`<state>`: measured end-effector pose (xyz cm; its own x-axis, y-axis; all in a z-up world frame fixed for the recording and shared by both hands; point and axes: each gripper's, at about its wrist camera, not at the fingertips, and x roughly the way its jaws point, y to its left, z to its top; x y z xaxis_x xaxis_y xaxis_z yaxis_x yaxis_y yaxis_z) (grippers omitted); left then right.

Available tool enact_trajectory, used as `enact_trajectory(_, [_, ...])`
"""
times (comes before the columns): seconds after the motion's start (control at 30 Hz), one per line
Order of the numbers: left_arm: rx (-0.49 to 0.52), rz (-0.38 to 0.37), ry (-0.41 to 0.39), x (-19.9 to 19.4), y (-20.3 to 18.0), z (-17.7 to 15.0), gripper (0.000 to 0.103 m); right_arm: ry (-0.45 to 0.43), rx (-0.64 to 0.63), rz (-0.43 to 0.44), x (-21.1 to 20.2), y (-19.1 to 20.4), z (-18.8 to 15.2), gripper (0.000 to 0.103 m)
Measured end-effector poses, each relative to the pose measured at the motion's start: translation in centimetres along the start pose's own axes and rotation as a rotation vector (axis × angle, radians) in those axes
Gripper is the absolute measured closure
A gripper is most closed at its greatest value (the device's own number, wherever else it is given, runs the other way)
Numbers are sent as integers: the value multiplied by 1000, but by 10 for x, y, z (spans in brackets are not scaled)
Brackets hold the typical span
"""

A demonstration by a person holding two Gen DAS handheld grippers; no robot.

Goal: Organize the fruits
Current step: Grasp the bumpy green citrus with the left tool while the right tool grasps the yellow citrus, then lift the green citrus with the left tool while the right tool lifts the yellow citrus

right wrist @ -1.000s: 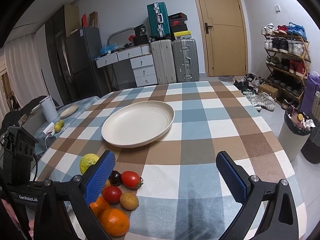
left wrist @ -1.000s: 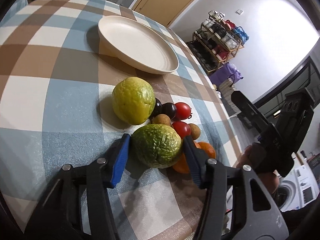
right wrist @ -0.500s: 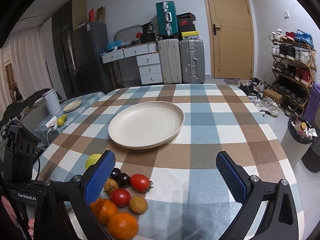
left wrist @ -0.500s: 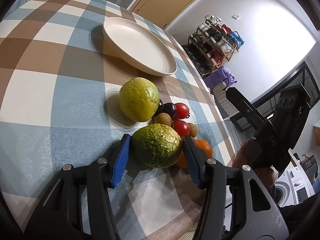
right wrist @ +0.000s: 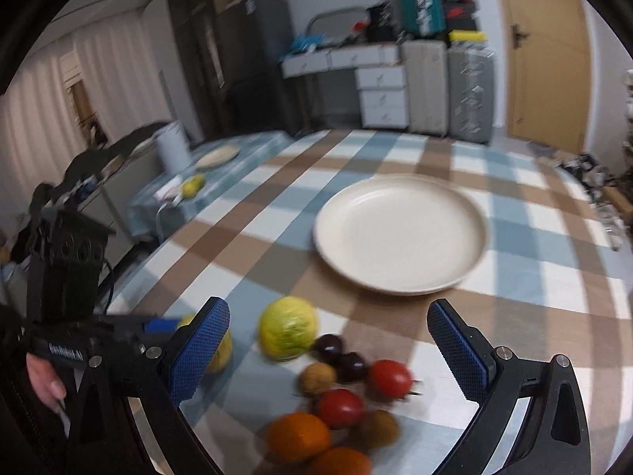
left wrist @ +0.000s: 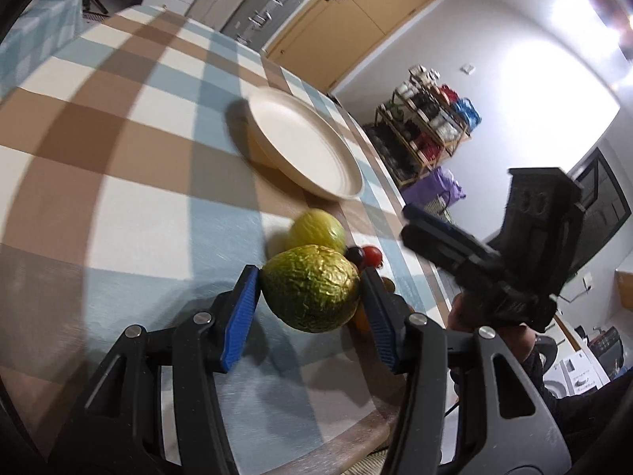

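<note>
Left claw (left wrist: pixel 310 295): I have it clamped on the green bumpy fruit (left wrist: pixel 311 288), one blue pad on each side, fruit lifted clear of the checked tablecloth (left wrist: pixel 118 182). Right claw (right wrist: pixel 328 350): I hold it spread wide with nothing between the pads, hovering over the fruit pile. Yellow-green round fruit (right wrist: pixel 288 332): on the cloth, at the far end of the pile, nearest the plate. Two dark plums (right wrist: pixel 341 356): touching each other, just beside the yellow-green fruit. Two red tomatoes (right wrist: pixel 389 379): near the plums, one behind the other. Two small brown fruits (right wrist: pixel 317 380): among the tomatoes. Two oranges (right wrist: pixel 298 437): at the near edge of the pile, blurred. Cream plate (right wrist: pixel 399 233): beyond the pile, bare, well apart from both claws.
</note>
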<state>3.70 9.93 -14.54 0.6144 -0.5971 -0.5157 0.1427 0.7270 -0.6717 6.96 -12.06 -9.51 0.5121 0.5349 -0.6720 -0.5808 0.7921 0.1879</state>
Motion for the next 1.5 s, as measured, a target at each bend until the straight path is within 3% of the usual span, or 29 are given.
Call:
enact_trajectory(0.23, [-55,23,-61,-32,31,12,54,129,-41,39,41,21,7,2])
enact_trajectory(0.33, [-75,27,-73,-40,43,13,54,184,-57,48,56,26,8,10])
enact_trajectory(0.4, [-79,31,-79,-42,46,14,54,210,-68,54,65,30,8,22])
enact_trajectory(0.57, [-73,42,-94,-45,46,17,54,262,-110,28,78,40,5,25])
enact_trajectory(0.67, [-62,40,-95,-45,44,20,78,278,-164,-23,82,47,2,40])
enact_trajectory(0.77, [-75,60,-92,-40,45,22,78,309,-178,-40,88,47,-2,52])
enact_trajectory(0.97, [-118,44,-32,-23,51,15,77,294,-143,-26,89,40,-3,53])
enact_trajectory(1.03, [-104,51,-21,-21,47,14,68,285,-129,-22,88,38,-4,53])
enact_trajectory(1.1, [-106,71,-22,-19,45,14,31,284,-129,-15,88,38,-4,53])
enact_trajectory(1.3, [-95,121,-39,-10,42,30,19,285,-133,-3,87,40,-4,53])
enact_trajectory(1.5, [-75,221,-5,12,48,45,18,262,-113,7,80,36,-2,53])
